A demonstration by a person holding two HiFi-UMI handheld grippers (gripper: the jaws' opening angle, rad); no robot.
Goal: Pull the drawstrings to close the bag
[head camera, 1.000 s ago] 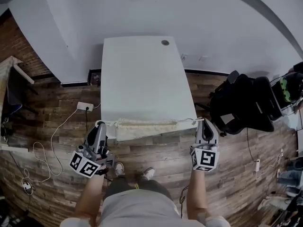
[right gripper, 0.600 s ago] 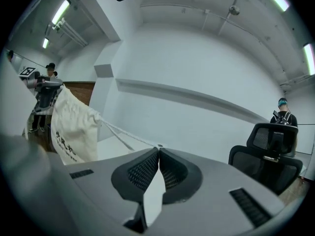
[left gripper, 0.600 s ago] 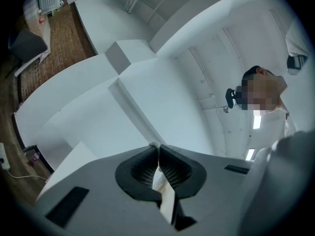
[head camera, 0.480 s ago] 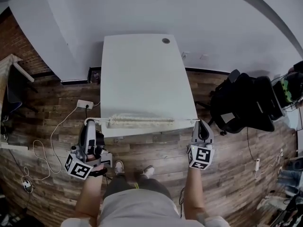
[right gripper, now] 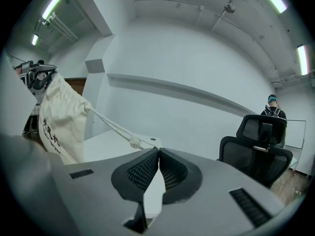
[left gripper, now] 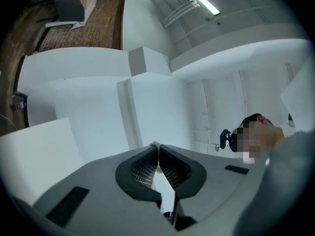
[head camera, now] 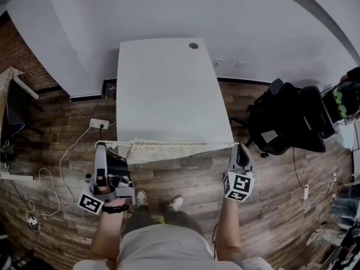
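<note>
Two big surfaces fill the head view: the wooden floor (head camera: 185, 184) and, on it, the white desk (head camera: 169, 89). To the right of the desk stands a black office chair (head camera: 287, 122), apart from it.

Along the near edge of the desk is the cream bag (head camera: 166, 147), pulled long between the two grippers, its mouth gathered into a narrow ruffled strip. In the right gripper view the bag (right gripper: 59, 117) hangs down from this gathered mouth, with dark print on the cloth. Whether its bottom touches the desk, I cannot tell.

The left gripper (head camera: 101, 145) is at the left near corner of the desk, the right gripper (head camera: 241, 146) at the right near corner. Both have the jaws pressed together, each pinching one drawstring. The left drawstring (head camera: 115, 143) and the right drawstring (head camera: 220, 144) run tight from the bag mouth to the tips.

Just before the right tips sits a small knot (right gripper: 134, 143). At the left tips only a small end of cord (left gripper: 155, 145) shows.
</note>
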